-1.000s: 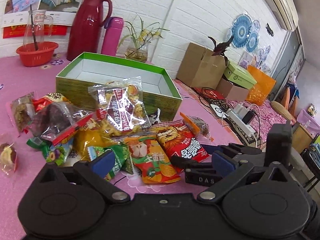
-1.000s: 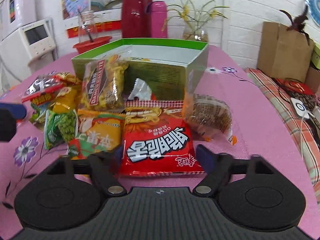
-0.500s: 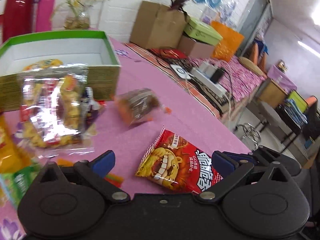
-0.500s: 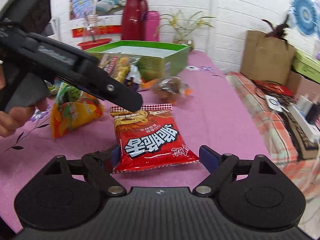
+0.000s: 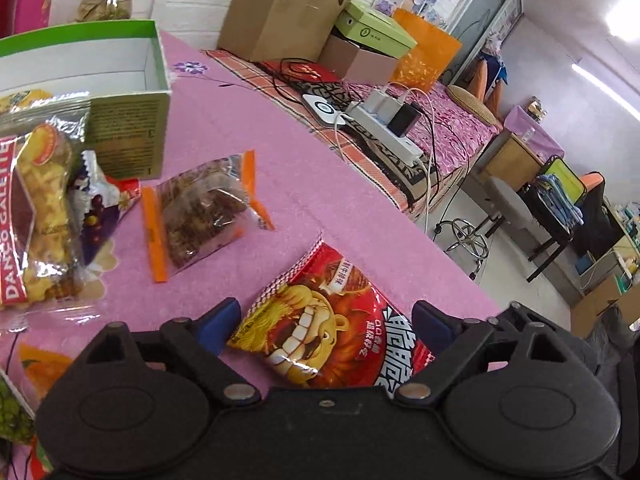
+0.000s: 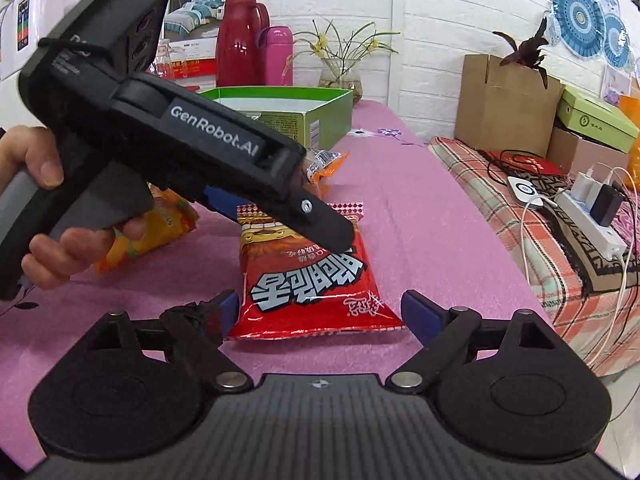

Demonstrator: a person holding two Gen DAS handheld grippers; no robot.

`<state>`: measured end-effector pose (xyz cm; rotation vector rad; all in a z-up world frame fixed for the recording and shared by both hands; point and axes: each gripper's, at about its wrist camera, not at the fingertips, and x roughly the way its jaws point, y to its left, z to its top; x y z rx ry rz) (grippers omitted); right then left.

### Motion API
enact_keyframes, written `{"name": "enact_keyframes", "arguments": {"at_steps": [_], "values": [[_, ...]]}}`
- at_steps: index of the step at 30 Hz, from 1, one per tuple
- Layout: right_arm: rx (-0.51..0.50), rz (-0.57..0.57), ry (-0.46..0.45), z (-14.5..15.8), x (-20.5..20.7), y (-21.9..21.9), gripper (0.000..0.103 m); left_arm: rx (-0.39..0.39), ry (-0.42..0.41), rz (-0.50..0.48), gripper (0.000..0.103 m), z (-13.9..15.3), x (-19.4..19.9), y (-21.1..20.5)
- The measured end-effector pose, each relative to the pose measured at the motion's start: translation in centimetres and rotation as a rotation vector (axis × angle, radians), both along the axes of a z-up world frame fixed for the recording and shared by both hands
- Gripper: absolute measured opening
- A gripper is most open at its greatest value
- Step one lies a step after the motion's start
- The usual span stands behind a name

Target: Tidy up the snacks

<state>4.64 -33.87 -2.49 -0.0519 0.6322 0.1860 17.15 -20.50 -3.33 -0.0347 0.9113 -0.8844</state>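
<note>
A red snack bag with a lion face (image 5: 336, 336) lies flat on the pink table, also in the right wrist view (image 6: 308, 280). My left gripper (image 5: 326, 318) is open, its blue pads either side of the bag's top end; from the right wrist view its black body (image 6: 192, 148) reaches down over the bag. My right gripper (image 6: 320, 312) is open, straddling the bag's near end. The green-rimmed open box (image 5: 124, 80) stands behind, also seen in the right wrist view (image 6: 304, 116). A clear packet with brown snacks and orange edges (image 5: 204, 212) lies between.
More snack packs lie at left (image 5: 40, 208), an orange bag (image 6: 156, 228) under the left hand. A red thermos (image 6: 240, 40), pink bottle (image 6: 278, 56) and plant vase (image 6: 340, 72) stand behind the box. The table edge (image 5: 400, 208) runs right; beyond are a power strip (image 6: 592, 216) and cardboard boxes (image 6: 508, 100).
The left gripper swung right, away from the snack pile, and came down over the red lion bag. The right gripper drew back with the bag now lying apart from the pile.
</note>
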Motion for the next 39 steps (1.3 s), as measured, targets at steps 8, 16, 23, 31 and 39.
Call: {"name": "enact_keyframes", "arguments": {"at_steps": [8,16,23,31,39], "values": [[0.007,0.004,0.020,0.5,0.3,0.3,0.103,-0.020,-0.006,0.019,0.025,0.2,-1.0,0.6],[-0.008,0.083,-0.143,4.8,1.9,2.2,0.103,-0.092,-0.133,0.106,0.024,5.4,-1.1,3.8],[0.009,0.185,-0.289,7.7,8.2,4.8,0.103,-0.093,-0.287,0.225,0.026,10.8,2.8,6.8],[0.030,0.243,-0.288,7.6,16.3,6.6,0.103,-0.104,-0.277,0.321,0.026,10.4,10.2,9.9],[0.040,0.189,-0.265,5.9,21.3,7.9,0.103,-0.070,-0.194,0.384,0.098,7.2,15.4,11.0]]}}
